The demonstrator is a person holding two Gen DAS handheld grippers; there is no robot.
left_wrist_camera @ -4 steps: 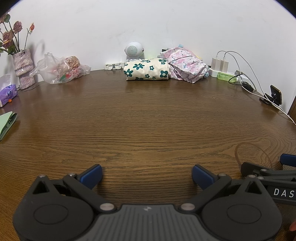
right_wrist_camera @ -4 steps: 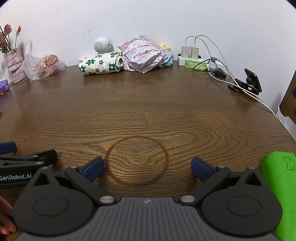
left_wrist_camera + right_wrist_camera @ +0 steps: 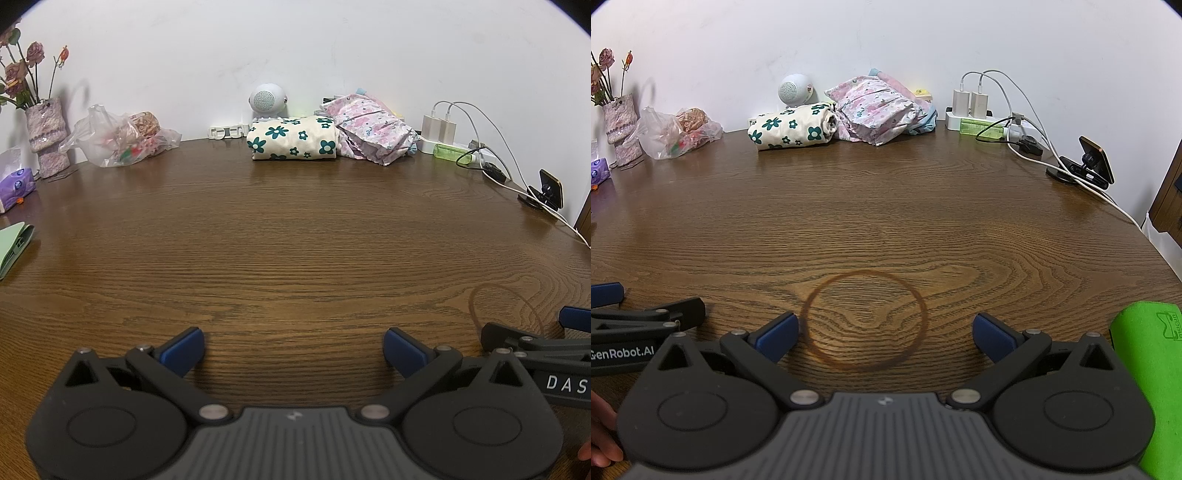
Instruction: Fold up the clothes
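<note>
Both grippers hang low over the near edge of the wooden table [image 3: 295,240], side by side: the left gripper [image 3: 293,350] has its blue-padded jaws spread wide with nothing but bare wood between them, and the right gripper [image 3: 885,334] is just as wide apart, straddling a dark ring stain [image 3: 864,319] in the grain. Far back on the left stands a vase of dried flowers [image 3: 46,136], then a crumpled plastic bag [image 3: 122,140]. At the middle of the far edge, against the wall, lies a folded cream cloth with green flowers [image 3: 293,138], touching a rumpled pink floral garment [image 3: 373,127] on its right. Beyond that sit chargers on a power strip [image 3: 979,118] and a phone holder [image 3: 1089,162]. Something bright green [image 3: 1148,387] lies just right of the right gripper.
</note>
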